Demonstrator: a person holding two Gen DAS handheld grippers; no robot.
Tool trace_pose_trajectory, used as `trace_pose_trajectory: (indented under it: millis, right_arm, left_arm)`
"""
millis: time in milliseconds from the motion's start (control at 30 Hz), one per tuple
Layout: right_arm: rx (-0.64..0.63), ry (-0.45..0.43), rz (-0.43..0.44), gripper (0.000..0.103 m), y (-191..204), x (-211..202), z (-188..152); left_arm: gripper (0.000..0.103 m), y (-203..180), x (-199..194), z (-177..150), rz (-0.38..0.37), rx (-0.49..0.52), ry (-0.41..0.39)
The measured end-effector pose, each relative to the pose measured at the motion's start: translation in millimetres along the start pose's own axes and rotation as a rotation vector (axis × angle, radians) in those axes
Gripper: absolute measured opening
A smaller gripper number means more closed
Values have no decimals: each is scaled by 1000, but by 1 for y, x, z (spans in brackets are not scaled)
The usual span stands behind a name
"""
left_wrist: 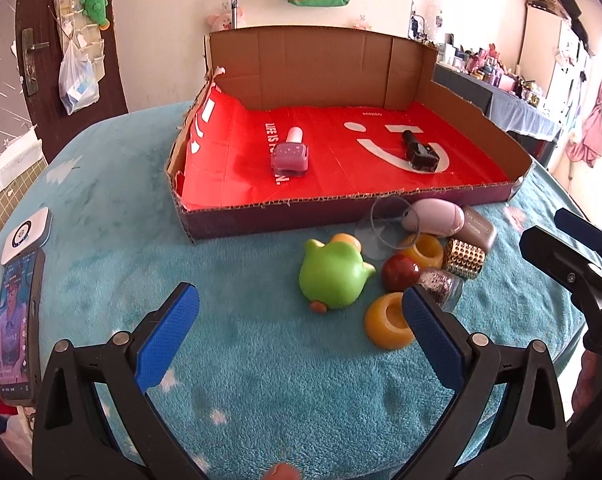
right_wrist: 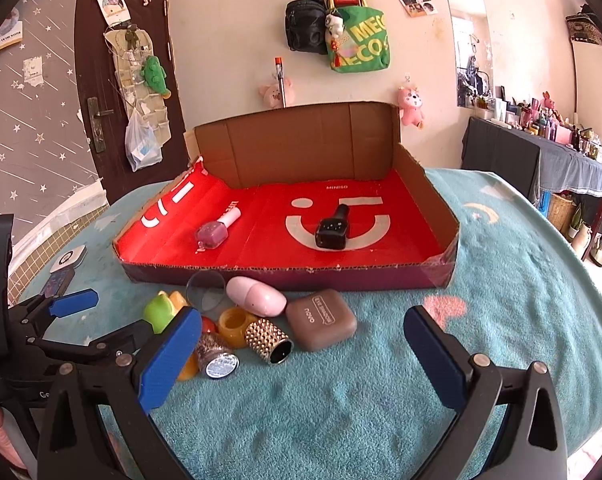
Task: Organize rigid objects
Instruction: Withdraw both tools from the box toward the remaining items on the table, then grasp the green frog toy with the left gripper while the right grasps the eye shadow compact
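Left wrist view, read from left to right: a phone (left_wrist: 17,320) lies at the bench (left_wrist: 113,208) edge, then comes bare teal cloth, then the left gripper (left_wrist: 299,332) with its jaws spread wide and nothing between them. Just ahead of the jaws and a little to their right lies the green toy (left_wrist: 333,276) on its side. Right of it is the rest of the heap: two amber rings (left_wrist: 387,322), a red ball (left_wrist: 401,273), a glitter jar (left_wrist: 441,286), a studded cylinder (left_wrist: 463,258), a clear cup (left_wrist: 385,228), a pink egg (left_wrist: 433,218) and a brown case (left_wrist: 479,228). Behind the heap stands the box (left_wrist: 341,210), red inside, which already holds a purple bottle (left_wrist: 289,156) and a black bottle (left_wrist: 421,152), well apart.

Right wrist view shows the right gripper (right_wrist: 301,354), likewise wide open and empty, with the studded cylinder and the brown case just ahead of its left finger.

The heap lies between the two grippers. The toy is nearest the left one, so I judge that hand best placed for it. The toy's long axis runs roughly toward the box, so the jaws would close across its width. The case and cylinder suit the right hand. Nothing in the heap is gripped yet.
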State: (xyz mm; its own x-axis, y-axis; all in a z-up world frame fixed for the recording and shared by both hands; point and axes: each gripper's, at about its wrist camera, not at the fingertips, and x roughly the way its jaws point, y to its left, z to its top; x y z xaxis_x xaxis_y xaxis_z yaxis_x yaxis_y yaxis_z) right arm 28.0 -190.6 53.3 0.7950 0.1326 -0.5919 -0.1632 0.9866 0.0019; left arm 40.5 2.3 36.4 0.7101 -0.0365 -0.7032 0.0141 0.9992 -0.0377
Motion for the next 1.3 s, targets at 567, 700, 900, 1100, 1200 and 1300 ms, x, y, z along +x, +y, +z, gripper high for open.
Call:
trace_pose_trajectory:
  millis: [567, 700, 900, 1100, 1200, 1300]
  right_arm:
    - [-23, 82, -21, 103, -1, 24, -18]
    - [-22, 90, -42, 98, -4, 29, -19]
    - [-16, 104, -116, 98, -16, 40, -14]
    - [-29, 138, -144, 95, -27, 55, -3]
    - [-45, 164, -127, 95, -29, 61, -2]
    - [-66, 180, -100, 94, -26, 66, -3]
  left_arm:
    - [103, 11, 24, 0, 15, -30, 54]
    - [103, 13, 31, 2, 11, -34, 66]
    - [103, 13, 38, 6, -9, -43, 77]
    - [103, 14, 44, 9, -27, -52, 90]
    - [103, 11, 45, 10, -15, -38, 81]
    - [103, 10, 48, 11, -13, -35, 83]
